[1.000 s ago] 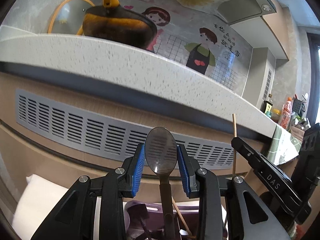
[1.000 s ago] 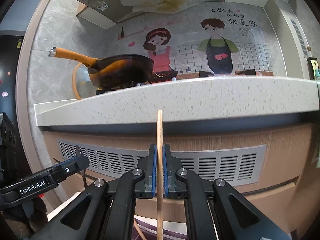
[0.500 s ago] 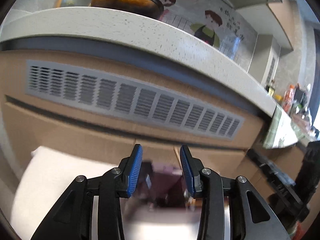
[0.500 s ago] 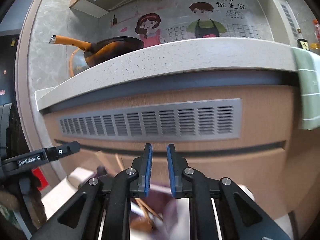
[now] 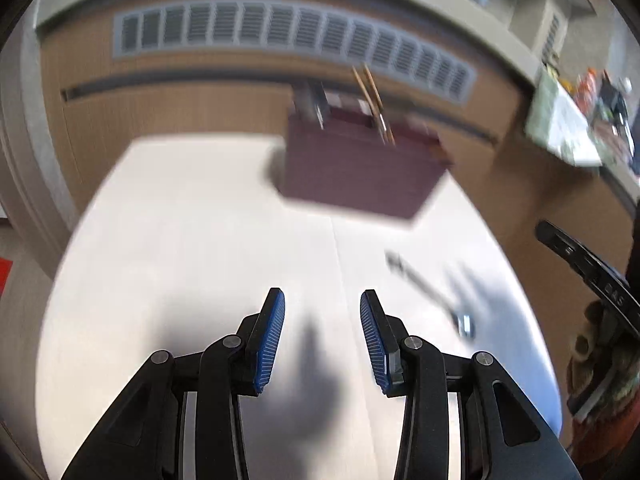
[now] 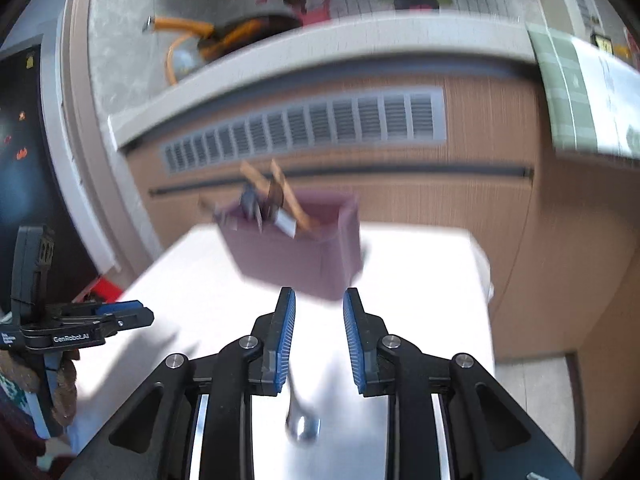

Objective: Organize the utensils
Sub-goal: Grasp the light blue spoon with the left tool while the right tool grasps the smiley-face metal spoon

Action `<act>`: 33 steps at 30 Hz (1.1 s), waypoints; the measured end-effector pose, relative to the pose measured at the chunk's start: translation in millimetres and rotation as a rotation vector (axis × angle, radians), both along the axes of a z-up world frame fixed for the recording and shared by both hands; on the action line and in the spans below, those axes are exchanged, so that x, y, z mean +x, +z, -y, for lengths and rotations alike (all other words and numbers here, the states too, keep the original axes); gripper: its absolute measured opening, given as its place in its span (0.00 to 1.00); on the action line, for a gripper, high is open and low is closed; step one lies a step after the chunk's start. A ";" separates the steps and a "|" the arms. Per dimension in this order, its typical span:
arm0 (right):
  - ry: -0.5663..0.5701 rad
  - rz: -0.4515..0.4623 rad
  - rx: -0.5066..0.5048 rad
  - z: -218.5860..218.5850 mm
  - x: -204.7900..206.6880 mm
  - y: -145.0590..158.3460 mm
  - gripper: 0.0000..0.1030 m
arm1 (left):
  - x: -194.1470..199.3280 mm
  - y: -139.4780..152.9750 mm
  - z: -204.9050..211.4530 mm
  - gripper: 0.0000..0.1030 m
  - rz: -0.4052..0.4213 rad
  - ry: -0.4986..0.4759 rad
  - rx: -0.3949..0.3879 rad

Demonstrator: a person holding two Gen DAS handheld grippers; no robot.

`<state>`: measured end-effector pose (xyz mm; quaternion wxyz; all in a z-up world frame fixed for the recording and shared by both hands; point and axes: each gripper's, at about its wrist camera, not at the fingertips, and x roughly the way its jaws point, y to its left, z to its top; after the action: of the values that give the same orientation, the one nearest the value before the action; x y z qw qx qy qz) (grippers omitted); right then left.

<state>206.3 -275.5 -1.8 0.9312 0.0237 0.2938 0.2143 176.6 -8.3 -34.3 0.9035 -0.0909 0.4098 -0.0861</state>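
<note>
A purple utensil holder (image 5: 360, 168) stands at the far side of the white table (image 5: 200, 240), with wooden chopsticks (image 5: 372, 96) and dark utensils sticking out; it also shows in the right wrist view (image 6: 304, 248). My left gripper (image 5: 322, 336) is open and empty, low over the table. A metal spoon (image 5: 432, 292) lies on the table to its right. My right gripper (image 6: 319, 340) is open and empty; the metal spoon (image 6: 302, 424) lies on the table just below its jaws. Both views are blurred.
A wooden cabinet front with a grey vent grille (image 5: 280, 36) rises behind the table. An orange-handled pan (image 6: 240, 32) sits on the counter above. The left gripper's body (image 6: 80, 324) shows at the left in the right wrist view.
Both grippers let go of their utensils, the left a spoon, the right a chopstick. Both have opened, pulled back from the holder and tilted down toward the table.
</note>
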 end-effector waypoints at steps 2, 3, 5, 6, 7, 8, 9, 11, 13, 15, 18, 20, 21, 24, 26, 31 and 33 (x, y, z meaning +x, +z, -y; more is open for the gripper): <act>0.005 -0.055 -0.041 -0.5 -12.8 -19.4 0.22 | -10.8 -10.5 6.1 0.39 -0.038 -0.020 0.003; 0.003 -0.077 -0.052 -0.5 -17.4 -27.1 0.22 | -15.8 -16.2 9.8 0.39 -0.060 -0.031 0.001; 0.011 -0.133 -0.062 -0.5 -26.2 -44.2 0.22 | -21.3 -23.3 15.8 0.39 -0.081 -0.042 0.002; 0.013 -0.152 -0.061 -0.2 -29.1 -50.2 0.22 | -23.6 -25.6 19.1 0.39 -0.086 -0.042 0.007; 0.017 -0.171 -0.064 -0.1 -32.1 -56.4 0.22 | -24.4 -26.5 21.6 0.39 -0.088 -0.043 0.011; 0.022 -0.183 -0.074 0.0 -35.0 -62.0 0.22 | -23.3 -26.1 23.5 0.39 -0.090 -0.045 0.014; 0.022 -0.191 -0.086 -0.4 -36.6 -65.6 0.22 | -24.1 -25.3 25.9 0.39 -0.093 -0.050 0.019; 0.016 -0.212 -0.109 -1.0 -38.0 -71.7 0.22 | -26.0 -23.7 27.9 0.39 -0.092 -0.053 0.026; 0.022 -0.241 -0.128 -1.5 -40.7 -79.1 0.22 | -28.6 -22.4 28.9 0.39 -0.090 -0.054 0.029; 0.026 -0.256 -0.153 -2.4 -45.6 -84.4 0.22 | -28.7 -22.4 27.4 0.39 -0.095 -0.050 0.027; 0.055 -0.284 -0.153 -6.9 -55.2 -89.8 0.24 | -26.2 -24.3 21.9 0.39 -0.110 -0.034 0.006; 0.090 -0.295 -0.124 -14.5 -61.2 -87.2 0.25 | -24.8 -25.0 17.3 0.39 -0.116 -0.025 -0.009; 0.129 -0.317 -0.094 -19.1 -63.7 -87.0 0.25 | -25.0 -25.1 15.2 0.39 -0.117 -0.019 -0.012; 0.300 -0.371 -0.023 -39.5 -71.7 -86.1 0.25 | -27.0 -23.1 5.5 0.39 -0.113 0.006 -0.019; 0.343 -0.339 -0.057 -50.6 -76.0 -82.4 0.25 | -28.8 -20.7 -1.2 0.39 -0.106 0.025 -0.025; 0.212 -0.178 -0.217 -52.6 -47.6 -66.9 0.25 | -29.4 -26.6 1.9 0.39 -0.138 0.006 -0.048; 0.179 -0.162 -0.265 -53.3 -28.4 -69.7 0.25 | -28.8 -30.6 12.0 0.39 -0.155 -0.032 -0.052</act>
<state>177.9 -222.2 -71.5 0.8767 -0.1083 0.3946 0.2529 147.8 -20.2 -64.9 0.8648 -0.1141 0.4778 -0.1040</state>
